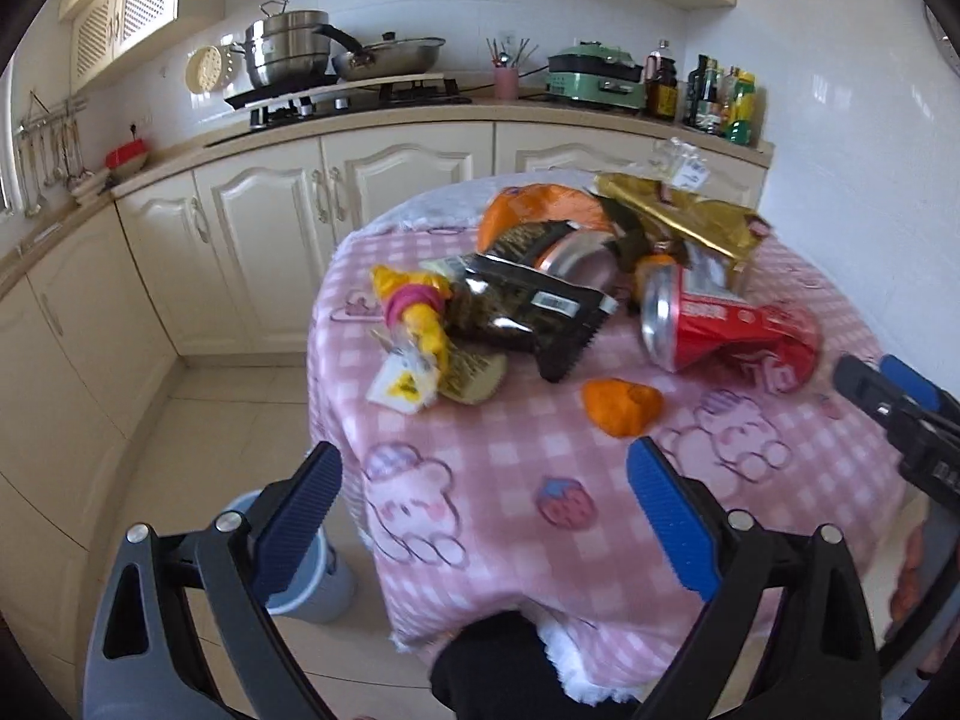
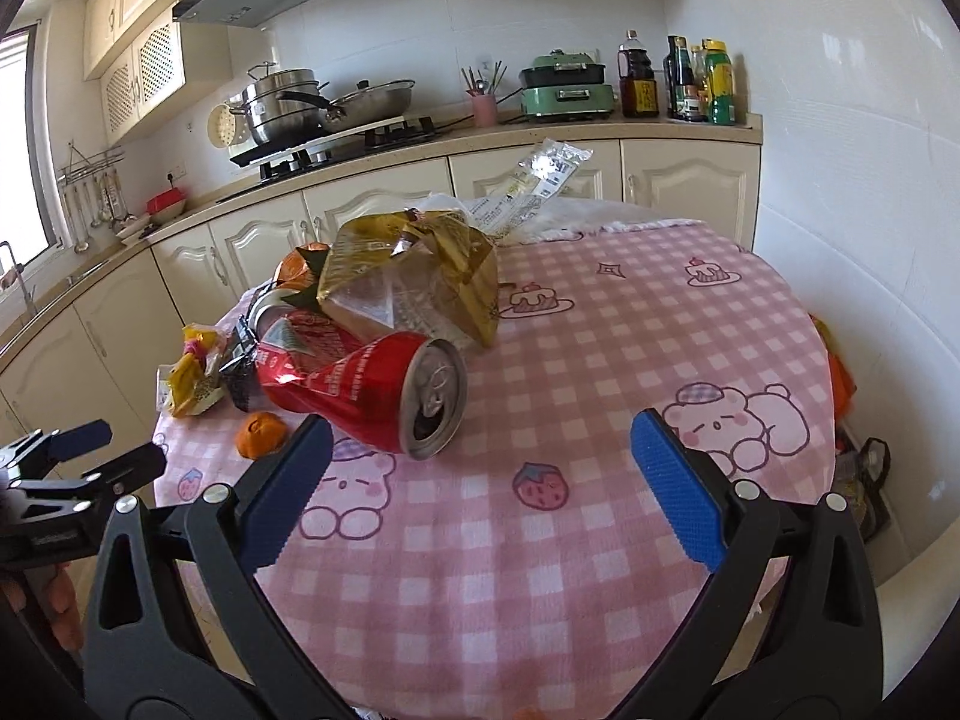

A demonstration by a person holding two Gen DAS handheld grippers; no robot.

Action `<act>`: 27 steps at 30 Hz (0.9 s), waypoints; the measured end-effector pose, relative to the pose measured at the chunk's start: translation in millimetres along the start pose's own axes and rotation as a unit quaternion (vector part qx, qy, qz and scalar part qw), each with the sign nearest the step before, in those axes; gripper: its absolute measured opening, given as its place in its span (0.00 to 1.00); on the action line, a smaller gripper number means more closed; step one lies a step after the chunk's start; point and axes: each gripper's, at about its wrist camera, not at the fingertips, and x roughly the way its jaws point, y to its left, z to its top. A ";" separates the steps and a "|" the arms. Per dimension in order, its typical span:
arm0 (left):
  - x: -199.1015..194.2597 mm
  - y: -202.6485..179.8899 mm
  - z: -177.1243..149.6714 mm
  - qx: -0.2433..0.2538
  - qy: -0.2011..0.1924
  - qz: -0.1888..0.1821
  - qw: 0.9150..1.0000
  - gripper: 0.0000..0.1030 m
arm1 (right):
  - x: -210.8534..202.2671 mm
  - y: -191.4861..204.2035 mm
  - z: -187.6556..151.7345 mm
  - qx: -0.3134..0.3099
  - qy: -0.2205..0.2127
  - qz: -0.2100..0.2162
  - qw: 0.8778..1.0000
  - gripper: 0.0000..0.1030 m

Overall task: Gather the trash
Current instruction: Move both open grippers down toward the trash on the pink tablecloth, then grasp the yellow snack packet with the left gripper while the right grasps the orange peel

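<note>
Trash lies piled on a round table with a pink checked cloth (image 1: 510, 468) (image 2: 600, 396): a crushed red can (image 1: 720, 330) (image 2: 384, 396), a gold wrapper (image 1: 684, 216) (image 2: 414, 282), a black snack bag (image 1: 528, 306), a yellow wrapper (image 1: 414, 306) (image 2: 192, 378), an orange peel (image 1: 621, 405) (image 2: 259, 433) and an orange bag (image 1: 540, 210). My left gripper (image 1: 483, 498) is open and empty, above the table's near edge, short of the peel. My right gripper (image 2: 480, 474) is open and empty, just in front of the red can; it also shows in the left wrist view (image 1: 888, 387).
A grey bin (image 1: 312, 582) stands on the floor left of the table. Kitchen cabinets and a counter with a stove, pots (image 1: 288, 48), a green cooker (image 1: 594, 75) and bottles (image 2: 690, 81) run behind. A white wall is close on the right.
</note>
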 end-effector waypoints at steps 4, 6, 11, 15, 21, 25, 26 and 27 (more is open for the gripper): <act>11.9 26.5 6.8 -0.042 0.018 -0.006 0.999 0.64 | 1.2 12.6 -3.7 -0.019 -0.001 0.007 1.000 0.94; 12.1 31.7 4.7 -0.050 0.022 -0.010 0.998 0.61 | 3.9 25.2 -8.5 -0.028 0.006 0.020 0.999 0.94; 4.9 38.4 -10.0 -0.052 0.023 -0.015 0.998 0.61 | 17.4 61.1 -21.6 -0.048 0.039 0.060 0.996 0.94; -4.6 52.4 -17.2 -0.060 0.013 0.003 0.998 0.61 | 33.8 85.2 -20.8 -0.055 0.060 0.066 0.994 0.93; -7.9 73.0 -17.3 -0.072 0.008 0.008 0.997 0.61 | 64.4 119.7 -9.6 -0.080 0.111 0.065 0.989 0.82; -5.7 79.2 -13.8 -0.076 0.006 -0.005 0.997 0.62 | 78.5 136.8 -7.1 -0.120 0.123 0.034 0.984 0.71; -4.1 79.1 -11.8 -0.073 0.006 -0.006 0.997 0.62 | 80.3 138.1 -5.5 -0.122 0.122 0.034 0.984 0.57; -3.2 81.4 -12.2 -0.073 0.006 -0.008 0.997 0.62 | 80.7 138.3 -3.6 -0.122 0.120 0.038 0.984 0.47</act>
